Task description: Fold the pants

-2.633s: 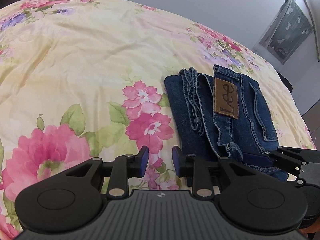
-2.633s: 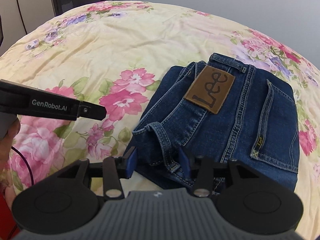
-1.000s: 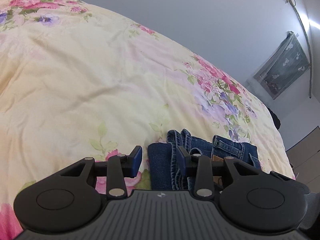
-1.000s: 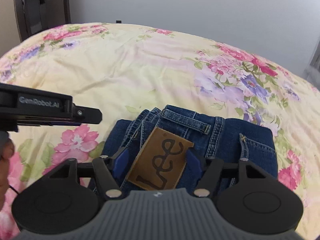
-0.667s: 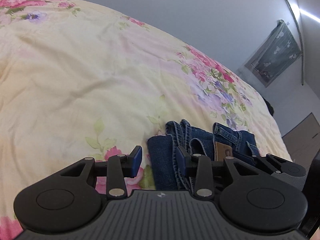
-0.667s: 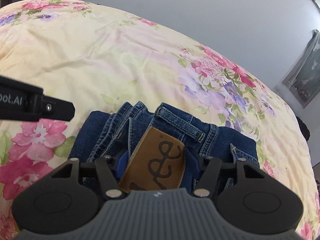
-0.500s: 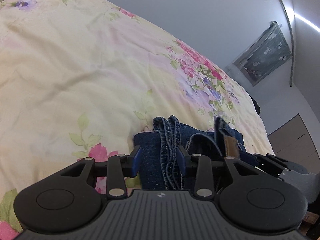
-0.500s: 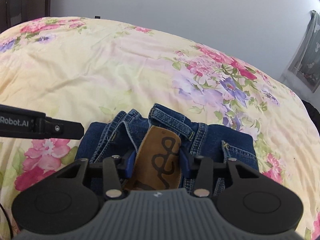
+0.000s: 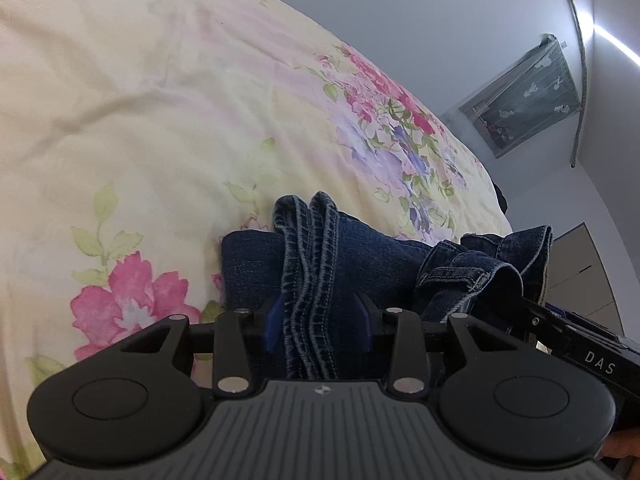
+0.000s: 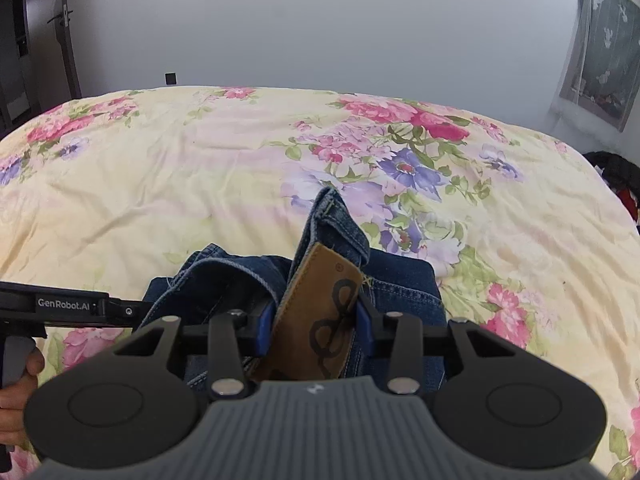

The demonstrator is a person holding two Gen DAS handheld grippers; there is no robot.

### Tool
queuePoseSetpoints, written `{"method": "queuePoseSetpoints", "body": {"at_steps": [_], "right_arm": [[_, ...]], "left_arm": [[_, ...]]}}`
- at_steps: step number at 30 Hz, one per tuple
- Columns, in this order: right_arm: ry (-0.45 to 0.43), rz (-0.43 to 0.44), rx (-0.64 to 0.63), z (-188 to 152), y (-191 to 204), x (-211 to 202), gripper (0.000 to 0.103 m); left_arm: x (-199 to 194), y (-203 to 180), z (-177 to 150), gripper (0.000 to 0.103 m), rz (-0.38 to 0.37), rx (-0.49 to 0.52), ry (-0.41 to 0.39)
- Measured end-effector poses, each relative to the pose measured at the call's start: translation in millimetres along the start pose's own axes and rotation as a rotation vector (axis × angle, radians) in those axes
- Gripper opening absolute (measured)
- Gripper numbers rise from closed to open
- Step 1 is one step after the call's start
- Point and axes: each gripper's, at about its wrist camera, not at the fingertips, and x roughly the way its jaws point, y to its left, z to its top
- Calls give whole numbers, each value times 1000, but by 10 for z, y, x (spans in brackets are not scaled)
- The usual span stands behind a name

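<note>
Left gripper (image 9: 318,326) bites down on the stitched seam edge of the folded dark-blue denim jeans (image 9: 360,252), blue pads pinching the bunched layers. Those jeans sit on the floral yellow bedspread (image 9: 140,120), toward its right edge, with the other gripper's black body at lower right. From the right wrist: right gripper (image 10: 316,326) clamps the waistband at the brown leather label (image 10: 324,312), lifting it upright off the bedspread (image 10: 160,180).
</note>
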Motion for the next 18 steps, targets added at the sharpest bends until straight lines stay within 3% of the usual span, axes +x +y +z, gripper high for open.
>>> {"method": "queuePoseSetpoints", "body": {"at_steps": [7,9,10,18], "right_arm": [[5,39,9,-10,-42,6,37],[8,47,15,-11,-42,24,37],[9,53,21,-8,-50,24,37],[-47,112,-31,69,20,-391,37]], "left_arm": [[211,-99,-59,40,92,35,14],[166,-161,-103,20,112,74,-2],[128,-188,-124,5,102,87,-2],[-454,-425,-231,2,36,96,-66]]}}
